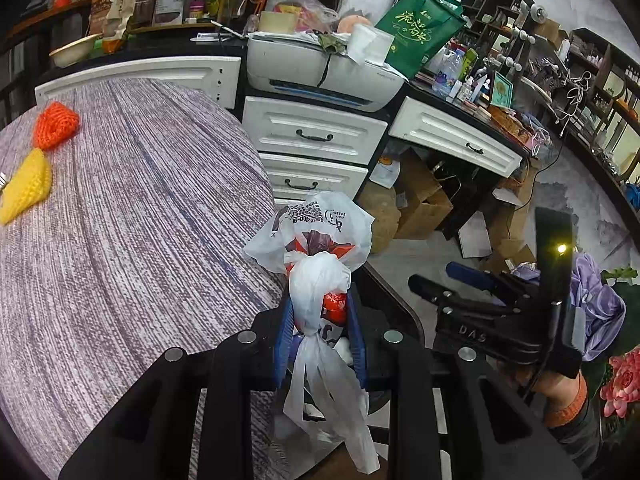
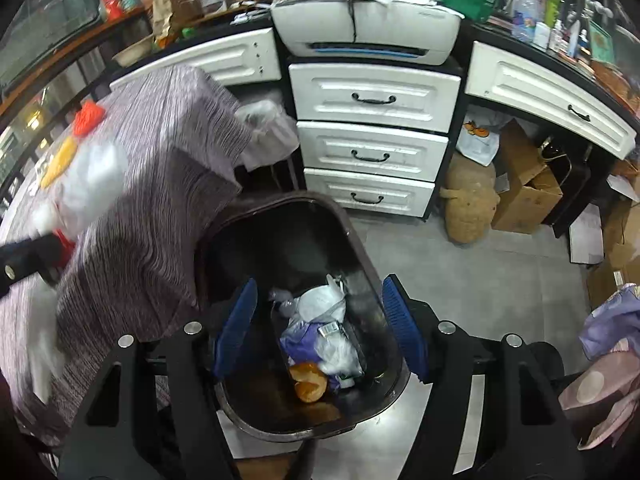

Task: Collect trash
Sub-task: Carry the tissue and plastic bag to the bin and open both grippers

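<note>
My left gripper (image 1: pixel 320 316) is shut on a knotted white plastic bag (image 1: pixel 316 280) with red print, held at the table's right edge. The bag shows blurred in the right wrist view (image 2: pixel 88 184) at the left, over the table. My right gripper (image 2: pixel 318 320) is open and empty, hovering over a dark trash bin (image 2: pixel 240 412) on the floor beside the table. The bin holds plastic wrappers (image 2: pixel 320 332) and orange peel (image 2: pixel 308 384). The right gripper also shows in the left wrist view (image 1: pixel 448 284), to the right of the bag.
A table with a purple-grey cloth (image 1: pixel 120 220) carries an orange knitted piece (image 1: pixel 56 124) and a yellow one (image 1: pixel 28 184). White drawers (image 2: pixel 372 132) and a printer (image 2: pixel 368 32) stand behind. Cardboard boxes (image 2: pixel 524 184) and a sack (image 2: pixel 468 204) lie under the desk.
</note>
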